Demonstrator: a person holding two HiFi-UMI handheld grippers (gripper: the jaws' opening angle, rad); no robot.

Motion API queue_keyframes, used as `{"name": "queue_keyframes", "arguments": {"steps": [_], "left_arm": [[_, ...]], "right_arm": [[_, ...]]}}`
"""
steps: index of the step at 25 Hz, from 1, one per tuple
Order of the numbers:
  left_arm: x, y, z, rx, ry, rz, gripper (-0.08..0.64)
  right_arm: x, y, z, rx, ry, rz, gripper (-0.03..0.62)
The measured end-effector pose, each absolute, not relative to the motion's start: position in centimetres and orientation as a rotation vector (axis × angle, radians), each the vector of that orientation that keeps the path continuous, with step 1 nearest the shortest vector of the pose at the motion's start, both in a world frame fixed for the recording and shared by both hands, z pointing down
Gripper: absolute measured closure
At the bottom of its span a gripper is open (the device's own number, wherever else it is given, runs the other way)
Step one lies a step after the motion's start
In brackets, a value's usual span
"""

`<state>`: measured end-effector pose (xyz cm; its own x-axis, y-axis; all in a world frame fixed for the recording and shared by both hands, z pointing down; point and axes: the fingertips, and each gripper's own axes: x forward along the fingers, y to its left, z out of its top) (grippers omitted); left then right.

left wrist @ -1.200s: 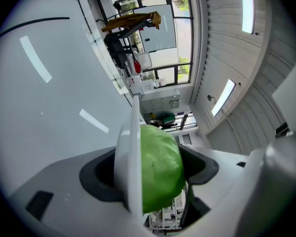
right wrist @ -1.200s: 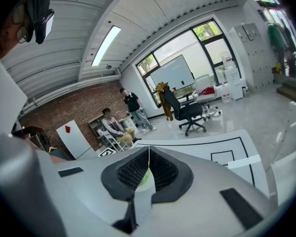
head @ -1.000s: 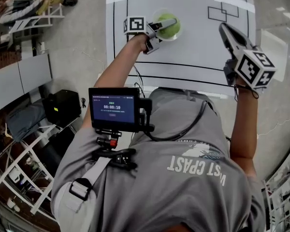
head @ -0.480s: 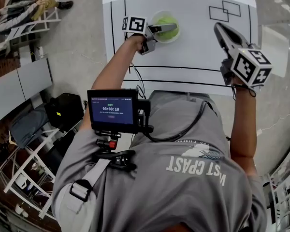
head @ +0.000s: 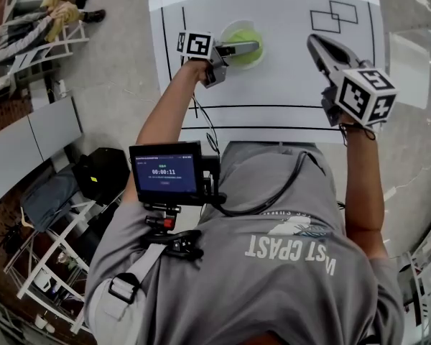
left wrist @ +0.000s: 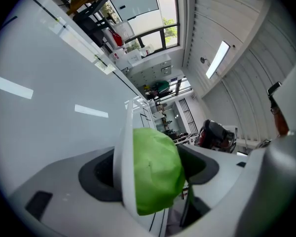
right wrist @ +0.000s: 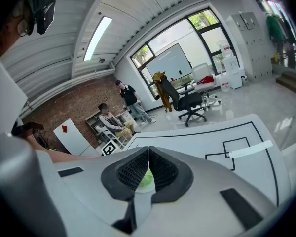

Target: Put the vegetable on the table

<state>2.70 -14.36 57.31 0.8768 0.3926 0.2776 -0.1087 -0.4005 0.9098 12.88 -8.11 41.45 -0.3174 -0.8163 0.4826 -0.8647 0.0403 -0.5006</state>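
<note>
The left gripper (head: 250,47) is reaching over the white bowl (head: 228,30) on the table (head: 287,77), its jaws standing wide and pinching the green vegetable (left wrist: 155,174), which is sitting inside the bowl, together with the bowl's rim. The right gripper (head: 314,43) is hovering to the right of the bowl, jaws pressed together and empty.

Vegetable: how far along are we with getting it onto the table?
Done: the left gripper is at the white bowl. In hand: its jaws straddle the green vegetable and bowl wall; firm grip unclear. Left: lift it out, set it on the table. Right gripper shut, empty.
</note>
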Motion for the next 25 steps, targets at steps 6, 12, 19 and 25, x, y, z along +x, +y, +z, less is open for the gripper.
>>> {"name": "queue_keyframes", "arguments": {"steps": [6,12,19,25], "left_arm": [[2.7,-14.4,56.0,1.954,0.237,0.491,0.206],[2.4,-14.6,54.8,2.022,0.236,0.473,0.194],[2.1,-15.4,53.9,2.18,0.19,0.533,0.152],[1.3,-16.4,54.5,2.245,0.101,0.599,0.144]], "right_arm": [[11.7,-8.3,42.6,1.744,-2.216,1.191,0.586],[11.0,-8.5,43.3,1.698,-2.215,1.216,0.586],[9.6,-9.1,44.4,1.622,-2.219,1.204,0.586],[6.5,-9.5,47.5,1.515,-2.237,1.201,0.586]]}}
